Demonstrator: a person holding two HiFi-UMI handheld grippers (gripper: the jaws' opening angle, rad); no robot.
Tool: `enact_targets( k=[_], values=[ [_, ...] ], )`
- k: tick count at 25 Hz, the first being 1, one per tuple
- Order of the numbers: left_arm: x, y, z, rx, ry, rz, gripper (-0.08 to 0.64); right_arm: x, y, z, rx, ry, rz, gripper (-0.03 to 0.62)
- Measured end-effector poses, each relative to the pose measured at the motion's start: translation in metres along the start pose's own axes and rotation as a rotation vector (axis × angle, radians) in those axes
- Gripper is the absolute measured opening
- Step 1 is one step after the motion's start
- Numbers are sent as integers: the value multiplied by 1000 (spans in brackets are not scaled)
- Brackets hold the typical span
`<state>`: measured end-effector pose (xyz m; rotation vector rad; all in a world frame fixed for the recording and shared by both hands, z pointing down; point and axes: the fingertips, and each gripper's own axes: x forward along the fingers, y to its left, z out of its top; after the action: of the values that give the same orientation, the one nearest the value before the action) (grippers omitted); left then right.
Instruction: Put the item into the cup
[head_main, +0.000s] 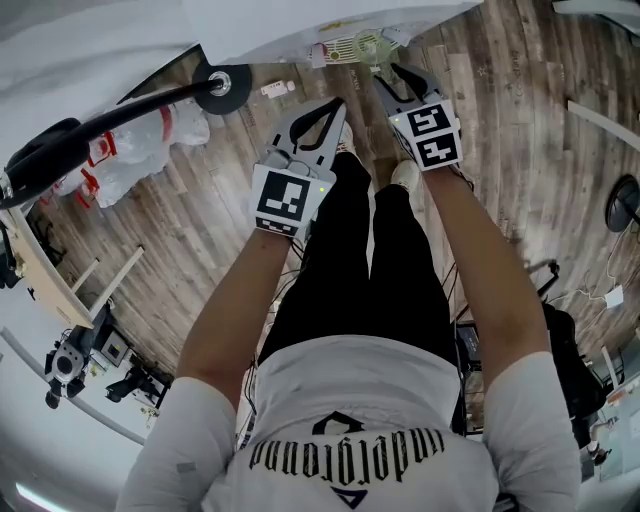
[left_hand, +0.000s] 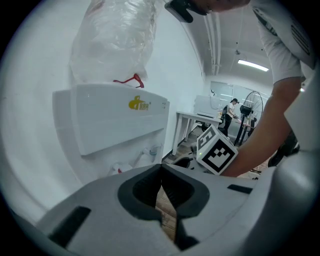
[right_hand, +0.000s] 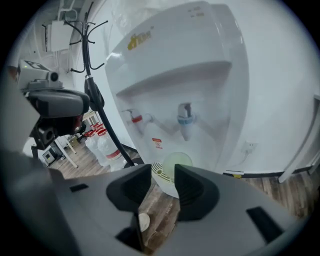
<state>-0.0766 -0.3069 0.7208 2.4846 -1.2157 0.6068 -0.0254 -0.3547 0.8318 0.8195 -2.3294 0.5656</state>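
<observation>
A pale green cup (right_hand: 177, 162) stands on the drip tray (right_hand: 159, 172) of a white water dispenser (right_hand: 190, 75), under its blue tap (right_hand: 185, 114). In the head view the cup (head_main: 370, 42) is just beyond my right gripper (head_main: 385, 75). My right gripper (right_hand: 162, 172) points at the cup, open, with nothing between its pads. My left gripper (left_hand: 161, 167) is shut and empty; in the head view this left gripper (head_main: 335, 108) hangs to the left, farther from the cup. I cannot tell whether anything lies in the cup.
A black coat stand (right_hand: 92, 90) rises left of the dispenser, its round base (head_main: 222, 88) on the wooden floor. Water bottles (right_hand: 102, 145) stand behind it. A clear plastic bag (left_hand: 112, 40) sits atop the dispenser. A white table (left_hand: 200, 120) stands farther off.
</observation>
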Motion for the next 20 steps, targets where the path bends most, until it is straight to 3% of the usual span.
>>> enact_targets(
  k=[6, 13, 20],
  values=[
    [-28, -25, 54, 55, -52, -14, 8, -76, 24, 39, -35, -70, 32, 141],
    [-79, -76, 134, 99, -129, -18, 8, -197, 37, 106, -73, -202, 26, 81],
    [-144, -122, 188, 182, -176, -29, 8, -305, 78, 149, -110, -297, 79, 43]
  ],
)
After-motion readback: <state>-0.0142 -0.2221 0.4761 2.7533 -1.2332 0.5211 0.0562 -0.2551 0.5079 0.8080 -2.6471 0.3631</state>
